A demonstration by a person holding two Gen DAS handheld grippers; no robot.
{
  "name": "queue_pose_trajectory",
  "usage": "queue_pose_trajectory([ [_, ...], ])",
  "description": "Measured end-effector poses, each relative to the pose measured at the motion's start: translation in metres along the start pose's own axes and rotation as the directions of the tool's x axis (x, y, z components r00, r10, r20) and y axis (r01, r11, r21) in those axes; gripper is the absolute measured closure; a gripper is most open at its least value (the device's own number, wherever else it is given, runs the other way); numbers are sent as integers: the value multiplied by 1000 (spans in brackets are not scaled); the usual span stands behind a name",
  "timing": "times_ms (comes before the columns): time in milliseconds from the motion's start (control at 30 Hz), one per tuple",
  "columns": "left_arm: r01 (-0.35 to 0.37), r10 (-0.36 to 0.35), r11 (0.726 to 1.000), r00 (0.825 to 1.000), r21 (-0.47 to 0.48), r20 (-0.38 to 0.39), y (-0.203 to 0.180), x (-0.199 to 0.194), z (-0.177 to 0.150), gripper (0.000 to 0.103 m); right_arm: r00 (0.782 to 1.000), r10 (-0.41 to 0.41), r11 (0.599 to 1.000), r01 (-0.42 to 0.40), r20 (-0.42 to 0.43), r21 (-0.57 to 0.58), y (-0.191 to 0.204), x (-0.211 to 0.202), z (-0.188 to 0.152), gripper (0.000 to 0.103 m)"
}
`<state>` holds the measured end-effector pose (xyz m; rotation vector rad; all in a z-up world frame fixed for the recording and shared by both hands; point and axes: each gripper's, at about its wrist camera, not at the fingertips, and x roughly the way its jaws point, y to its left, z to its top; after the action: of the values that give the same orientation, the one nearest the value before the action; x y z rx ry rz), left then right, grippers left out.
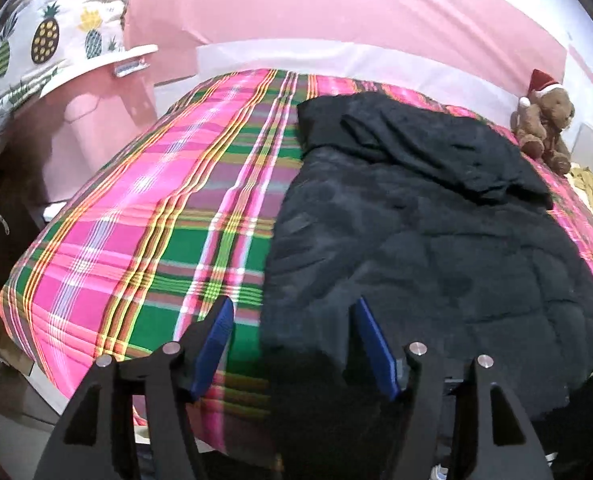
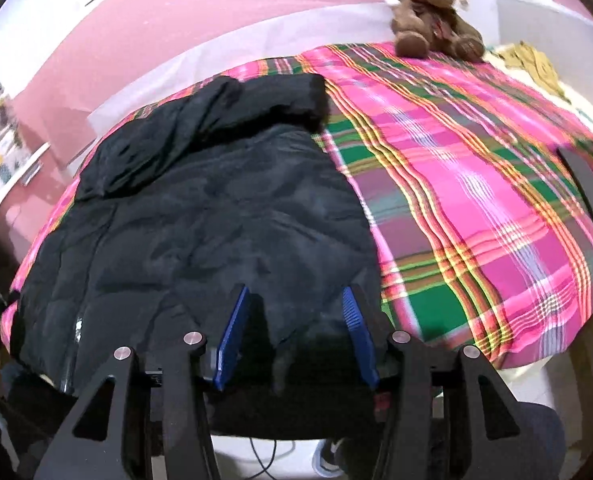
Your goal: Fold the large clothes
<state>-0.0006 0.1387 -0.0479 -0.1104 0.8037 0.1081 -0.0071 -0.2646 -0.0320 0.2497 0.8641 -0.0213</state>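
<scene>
A large black quilted jacket (image 1: 428,232) lies spread on a bed covered with a pink and green plaid sheet (image 1: 148,220). One sleeve is folded across its upper part. My left gripper (image 1: 292,312) is open over the jacket's near left hem, one blue-padded finger over the sheet and one over the jacket. In the right wrist view the jacket (image 2: 200,220) fills the left half of the plaid sheet (image 2: 476,200). My right gripper (image 2: 296,300) is open with its jaws either side of the jacket's near right hem corner.
A brown teddy bear with a red Santa hat (image 1: 544,124) sits at the bed's far right corner; it also shows in the right wrist view (image 2: 432,12). A pineapple-print fabric (image 1: 48,36) hangs at left. A dark flat object (image 2: 588,188) lies on the bed's right edge.
</scene>
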Motion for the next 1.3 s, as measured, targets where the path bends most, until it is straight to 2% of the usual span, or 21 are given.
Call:
queue_pose_trajectory([
  [167, 29, -30, 999, 999, -37, -29, 10, 15, -5, 36, 1000, -16, 999, 15, 16, 49, -15, 4, 3, 53],
  [367, 133, -135, 990, 989, -35, -61, -4, 20, -18, 35, 998, 41, 991, -34, -53, 129, -31, 17, -7, 44],
  [567, 141, -144, 989, 988, -52, -62, -12, 19, -32, 35, 987, 134, 980, -119, -90, 160, -29, 15, -19, 44],
  [733, 95, -96, 995, 992, -20, -79, -21, 23, -35, 35, 982, 155, 979, -138, -108, 151, -21, 18, -27, 44],
  [767, 90, -92, 996, 992, -20, -83, -21, 23, -35, 38, 981, 158, 978, -140, -113, 152, -21, 18, -26, 50],
  [800, 102, -104, 995, 991, -21, -87, -22, 22, -34, 49, 980, 163, 977, -144, -115, 156, -22, 18, -26, 59],
  [833, 112, -114, 993, 990, -22, -88, -22, 19, -33, 54, 978, 173, 974, -152, -118, 166, -22, 19, -25, 64],
  [867, 109, -110, 994, 990, -15, -83, -24, 16, -32, 64, 975, 189, 970, -166, -121, 179, -23, 18, -25, 76],
  [900, 108, -107, 994, 991, -1, -77, -26, 12, -30, 74, 972, 203, 966, -180, -117, 184, -23, 16, -23, 82],
  [967, 116, -115, 993, 992, 11, -56, -27, 2, -24, 82, 972, 213, 966, -194, -101, 170, -20, 7, -19, 87],
  [1133, 193, -192, 981, 981, -33, 41, -18, -42, -1, 86, 957, 290, 945, -286, -3, 161, -13, -33, -1, 90],
  [1300, 246, -239, 968, 962, -44, 131, -8, -93, 7, 87, 941, 329, 932, -336, 76, 136, -9, -79, 2, 91],
])
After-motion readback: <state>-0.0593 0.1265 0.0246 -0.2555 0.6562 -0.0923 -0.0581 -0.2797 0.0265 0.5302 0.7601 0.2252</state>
